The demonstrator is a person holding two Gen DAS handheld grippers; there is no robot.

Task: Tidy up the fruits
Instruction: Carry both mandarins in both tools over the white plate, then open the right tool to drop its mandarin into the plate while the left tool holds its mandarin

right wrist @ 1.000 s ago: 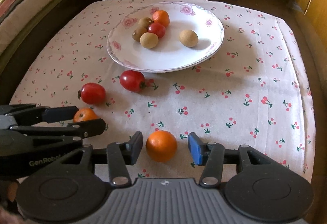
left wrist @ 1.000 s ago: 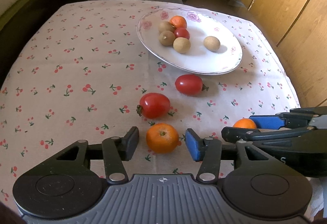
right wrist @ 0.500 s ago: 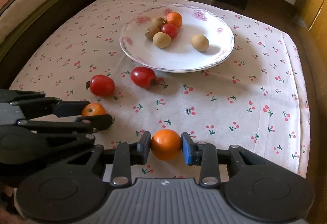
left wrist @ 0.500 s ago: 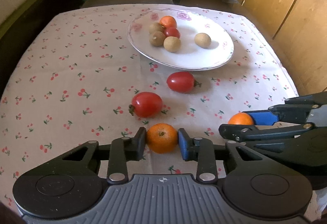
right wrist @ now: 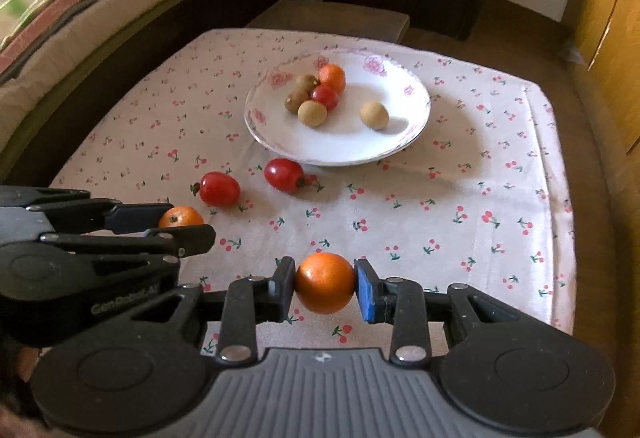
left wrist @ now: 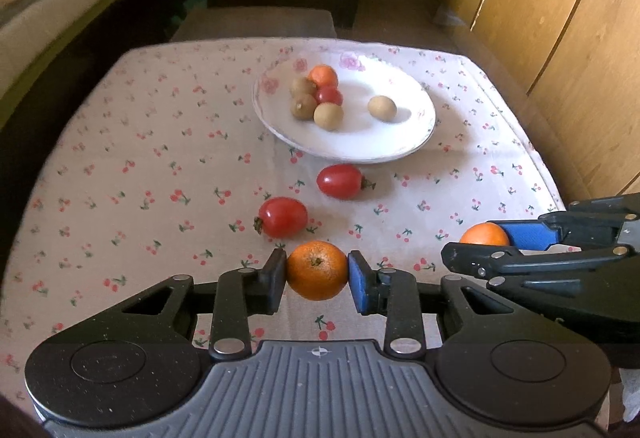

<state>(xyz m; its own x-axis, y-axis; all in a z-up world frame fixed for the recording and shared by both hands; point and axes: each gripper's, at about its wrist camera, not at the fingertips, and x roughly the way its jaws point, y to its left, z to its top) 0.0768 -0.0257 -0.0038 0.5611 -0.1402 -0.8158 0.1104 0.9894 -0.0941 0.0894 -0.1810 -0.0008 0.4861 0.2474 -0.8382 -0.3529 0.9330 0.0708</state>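
Matt cotton-like tablecloth (left wrist: 160, 174) with printed cherries; glossy ceramic plate (left wrist: 400, 142); 2 shiny smooth tomatoes (left wrist: 282, 217); wooden cupboard doors (left wrist: 540, 10).

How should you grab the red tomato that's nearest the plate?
Take the tomato nearest the plate across its narrow middle, coming down from above. It lies on its side on the tablecloth, long and oval, stem end pointing right, so fingers across the short width probably slip least. The plate rim sits just behind it, so a low approach from the far side looks cramped.
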